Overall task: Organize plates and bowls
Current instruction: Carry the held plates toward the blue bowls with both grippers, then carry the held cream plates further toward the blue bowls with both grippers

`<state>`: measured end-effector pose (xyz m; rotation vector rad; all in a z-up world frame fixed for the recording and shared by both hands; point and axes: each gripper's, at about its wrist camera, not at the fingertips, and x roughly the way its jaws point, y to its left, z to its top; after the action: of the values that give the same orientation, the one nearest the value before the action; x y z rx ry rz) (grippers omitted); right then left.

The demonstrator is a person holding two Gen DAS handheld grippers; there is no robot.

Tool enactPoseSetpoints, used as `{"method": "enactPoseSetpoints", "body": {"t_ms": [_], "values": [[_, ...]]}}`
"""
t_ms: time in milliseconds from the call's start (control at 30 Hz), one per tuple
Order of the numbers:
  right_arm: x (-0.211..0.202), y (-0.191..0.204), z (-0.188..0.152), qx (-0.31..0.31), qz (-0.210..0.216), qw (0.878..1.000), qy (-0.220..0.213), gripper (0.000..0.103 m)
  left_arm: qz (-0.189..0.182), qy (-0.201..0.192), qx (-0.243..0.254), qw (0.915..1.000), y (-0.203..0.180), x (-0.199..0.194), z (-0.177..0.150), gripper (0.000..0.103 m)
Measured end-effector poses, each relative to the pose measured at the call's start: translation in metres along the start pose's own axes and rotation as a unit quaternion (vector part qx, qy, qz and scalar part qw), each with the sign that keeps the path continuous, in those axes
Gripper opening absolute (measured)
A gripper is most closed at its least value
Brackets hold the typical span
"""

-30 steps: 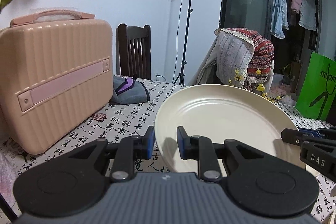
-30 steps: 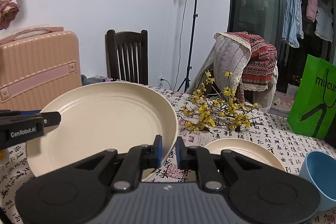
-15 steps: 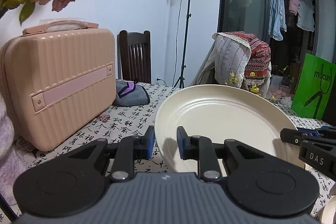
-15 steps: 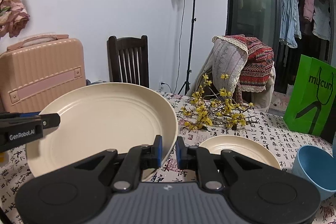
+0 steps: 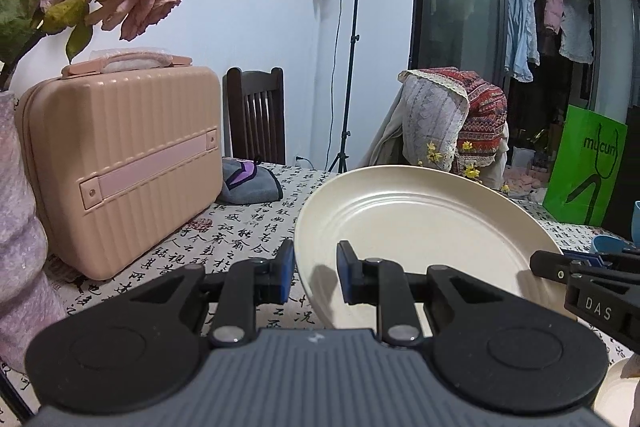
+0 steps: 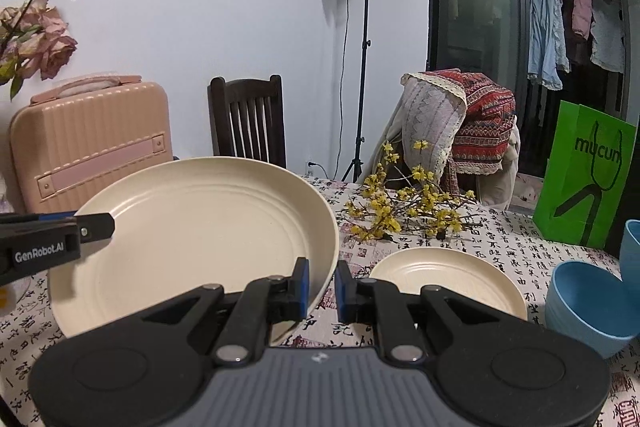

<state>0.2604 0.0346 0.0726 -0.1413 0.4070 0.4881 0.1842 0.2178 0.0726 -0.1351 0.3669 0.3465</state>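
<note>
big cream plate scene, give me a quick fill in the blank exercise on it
1. The large round cream plate is gripped at its rim by ____ grippers.
2. The smaller cream plate lies flat on the ____.
3. The bowl at the right is coloured ____.
4. The paper bag behind the bowl is coloured ____.

Missing words: two; table; blue; green

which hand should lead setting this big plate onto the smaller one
Right. The smaller plate lies on the table just beyond the right gripper, beside the rim it grips on the big plate. The left gripper holds the far rim.
</note>
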Motion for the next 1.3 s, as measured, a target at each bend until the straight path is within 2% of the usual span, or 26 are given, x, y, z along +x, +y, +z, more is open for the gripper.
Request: {"method": "enactPoseSetpoints", "body": {"t_ms": [1300], "values": [[-0.071, -0.024, -0.039, 0.031, -0.027, 0.999, -0.016, 0.013, -0.033, -0.014, 0.022, 0.9991, -0.034, -0.062, -0.029, 0.023]]}}
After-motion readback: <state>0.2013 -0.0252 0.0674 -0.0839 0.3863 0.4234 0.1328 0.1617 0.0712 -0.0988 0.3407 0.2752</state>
